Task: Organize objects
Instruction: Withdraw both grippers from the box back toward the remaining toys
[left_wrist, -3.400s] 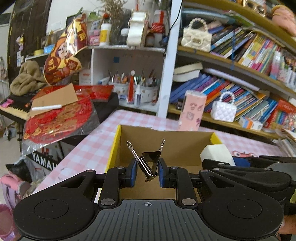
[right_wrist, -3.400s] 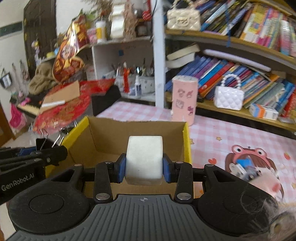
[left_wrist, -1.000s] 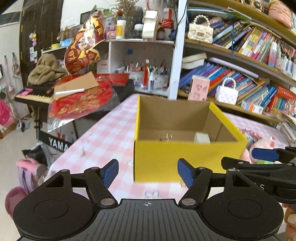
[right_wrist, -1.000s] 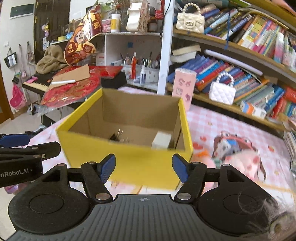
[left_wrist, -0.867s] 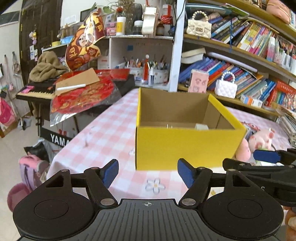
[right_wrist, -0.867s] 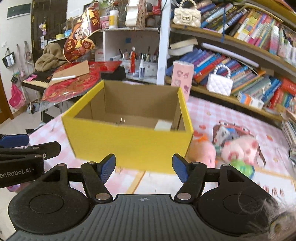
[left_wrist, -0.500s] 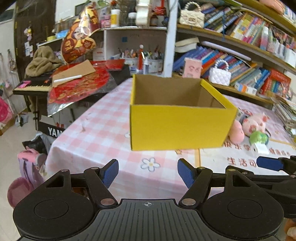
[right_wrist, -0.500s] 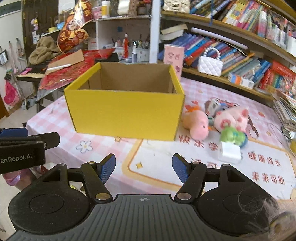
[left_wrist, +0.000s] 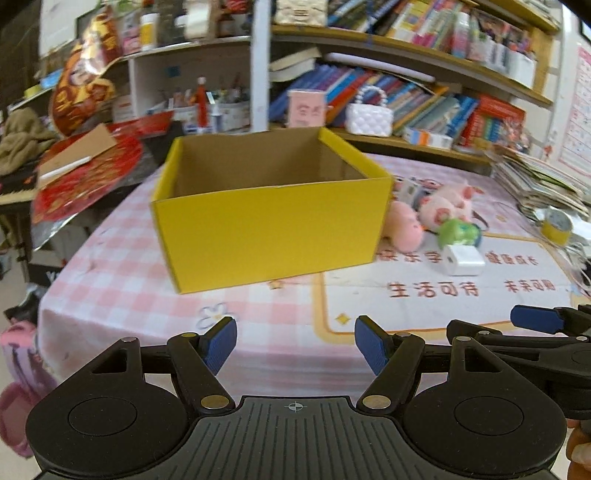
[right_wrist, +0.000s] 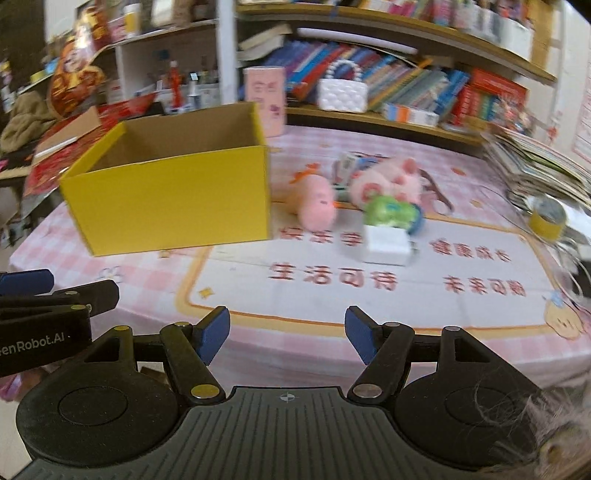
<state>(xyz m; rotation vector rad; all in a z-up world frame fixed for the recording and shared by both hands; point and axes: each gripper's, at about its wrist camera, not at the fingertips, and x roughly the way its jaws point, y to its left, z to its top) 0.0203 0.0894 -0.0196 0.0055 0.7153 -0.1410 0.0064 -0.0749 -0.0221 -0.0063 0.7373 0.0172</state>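
An open yellow cardboard box (left_wrist: 269, 225) (right_wrist: 170, 203) stands on the pink checked tablecloth; its inside floor is hidden from here. To its right lie pink plush toys (left_wrist: 406, 225) (right_wrist: 317, 203), a green toy (left_wrist: 458, 232) (right_wrist: 391, 210) and a white charger block (left_wrist: 461, 260) (right_wrist: 386, 245). My left gripper (left_wrist: 295, 345) hovers open and empty near the table's front edge, well short of the box. My right gripper (right_wrist: 286, 336) is open and empty too, in front of the printed mat. The right gripper's blue fingertip (left_wrist: 535, 319) shows at the right of the left wrist view.
A roll of yellow tape (right_wrist: 546, 218) and a stack of books (left_wrist: 535, 181) sit at the table's right edge. Bookshelves (left_wrist: 424, 92) with a white handbag (left_wrist: 369, 118) and a pink tin (right_wrist: 264, 103) run behind. Red decorations (left_wrist: 81, 173) lie at the left.
Both grippers have pulled back from the box and tilted lower; the binder clip and the white block were dropped inside earlier. The toys and charger to the right have come into view.
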